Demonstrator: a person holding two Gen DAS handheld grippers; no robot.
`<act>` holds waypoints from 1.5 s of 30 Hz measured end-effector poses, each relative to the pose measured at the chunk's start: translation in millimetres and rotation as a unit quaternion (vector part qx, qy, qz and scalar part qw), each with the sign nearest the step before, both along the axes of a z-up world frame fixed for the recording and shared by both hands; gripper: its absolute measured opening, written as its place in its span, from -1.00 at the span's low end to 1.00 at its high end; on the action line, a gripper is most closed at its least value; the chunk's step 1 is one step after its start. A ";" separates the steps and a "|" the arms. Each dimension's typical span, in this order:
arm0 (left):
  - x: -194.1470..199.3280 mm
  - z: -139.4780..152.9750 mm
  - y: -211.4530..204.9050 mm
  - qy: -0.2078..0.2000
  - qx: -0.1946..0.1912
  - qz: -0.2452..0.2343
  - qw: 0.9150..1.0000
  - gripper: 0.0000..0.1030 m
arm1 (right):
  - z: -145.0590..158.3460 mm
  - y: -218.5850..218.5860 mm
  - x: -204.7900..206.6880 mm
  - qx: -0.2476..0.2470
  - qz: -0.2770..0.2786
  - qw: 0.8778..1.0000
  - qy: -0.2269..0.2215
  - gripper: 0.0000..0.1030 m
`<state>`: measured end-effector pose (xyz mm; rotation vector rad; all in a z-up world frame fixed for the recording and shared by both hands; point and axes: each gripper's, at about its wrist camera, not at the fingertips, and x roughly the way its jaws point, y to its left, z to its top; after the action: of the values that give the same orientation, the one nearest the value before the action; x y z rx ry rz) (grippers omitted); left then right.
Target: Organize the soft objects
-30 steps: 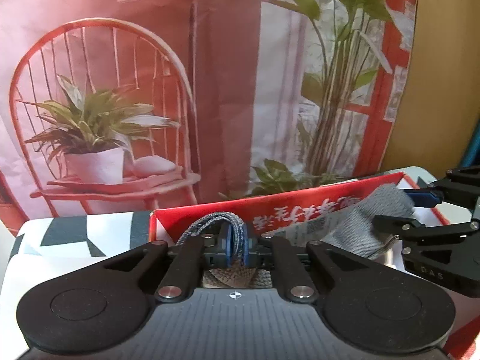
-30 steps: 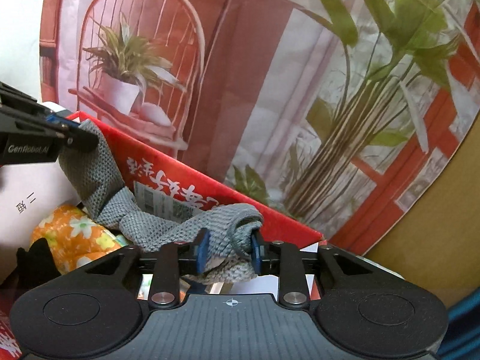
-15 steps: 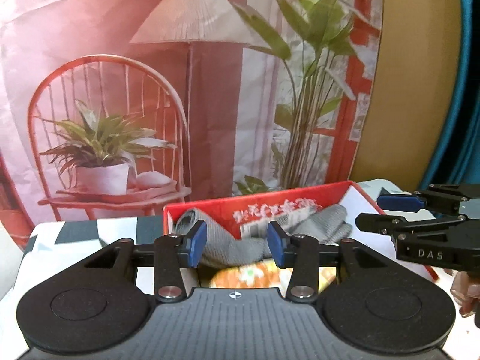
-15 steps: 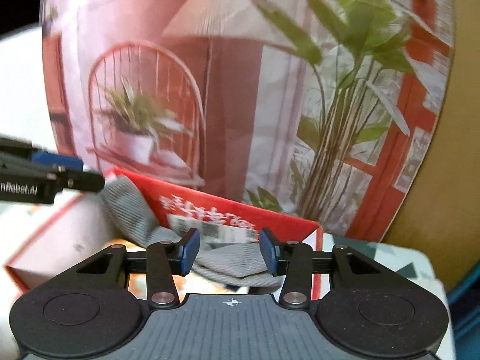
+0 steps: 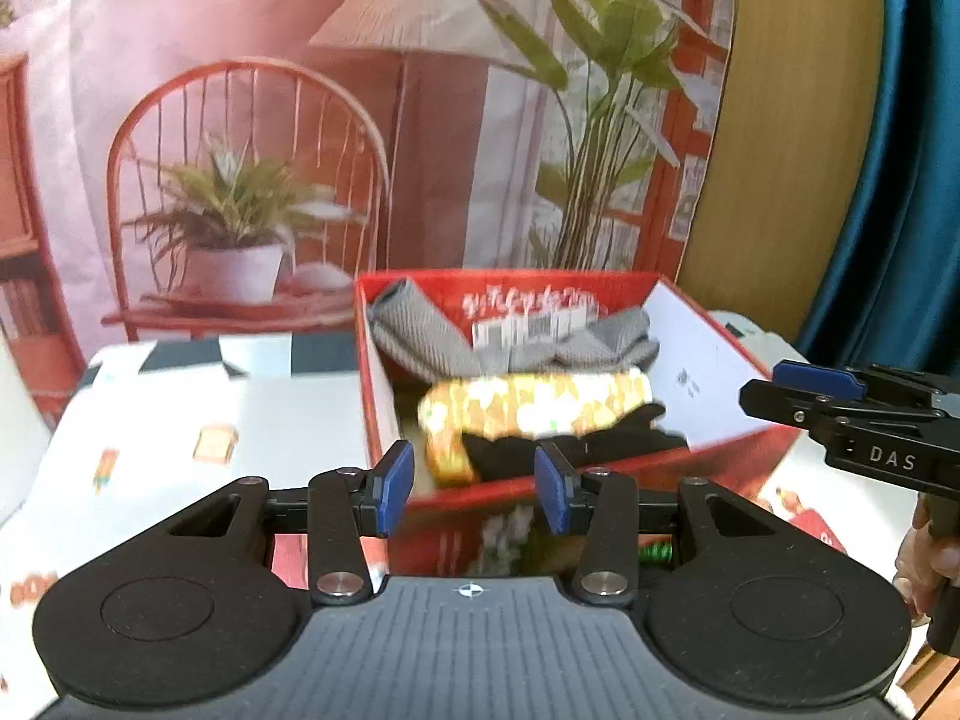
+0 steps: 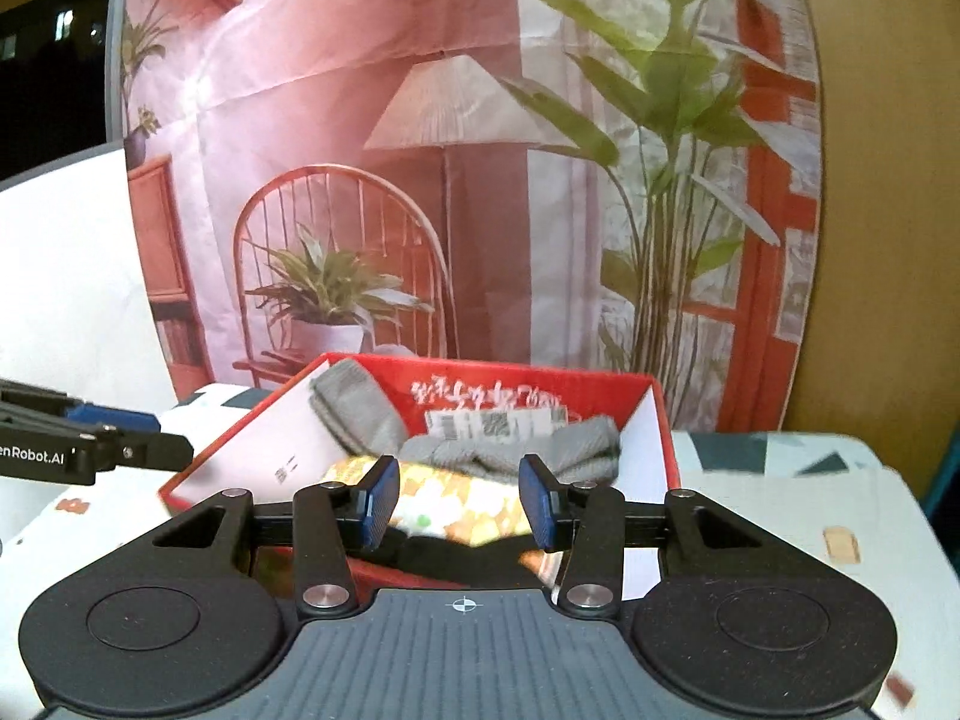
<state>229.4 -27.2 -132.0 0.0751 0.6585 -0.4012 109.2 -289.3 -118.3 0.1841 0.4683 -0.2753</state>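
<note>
In the left wrist view the left gripper [image 5: 474, 489] sits at bottom centre with its blue-padded jaws apart and nothing between them. Just beyond, at centre frame, stands an open red cardboard box [image 5: 708, 462] on a table [image 5: 168, 414] covered in a white patterned cloth. Inside the box lie three soft things — a grey knitted cloth [image 5: 420, 336] draped along the far wall, an orange-and-yellow floral cloth [image 5: 534, 405] across the middle, and a black cloth [image 5: 570, 450] nearest the camera, touching the floral one. The right gripper [image 5: 810, 387] enters from the right edge, beside the box's right wall, its fingers empty.

In the right wrist view the right gripper [image 6: 459, 501] fills the lower centre, jaws parted and clear of everything — the red box [image 6: 657, 450] with the grey cloth [image 6: 510, 450] and floral cloth [image 6: 456, 504] shows behind the gap. The left gripper [image 6: 120, 432] reaches in from the left edge, short of the box. A printed backdrop [image 6: 480, 180] of a chair, lamp and plants fills the upper frame.
</note>
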 end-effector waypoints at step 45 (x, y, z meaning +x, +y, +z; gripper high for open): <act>-43.5 -102.0 2.3 0.092 0.007 0.011 0.996 -0.10 | -117.4 65.2 -46.9 0.105 0.016 0.990 0.088 -0.21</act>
<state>185.9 -24.9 -234.0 0.0433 0.8423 -0.3845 62.3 -224.1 -235.8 0.3603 0.6758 -0.2120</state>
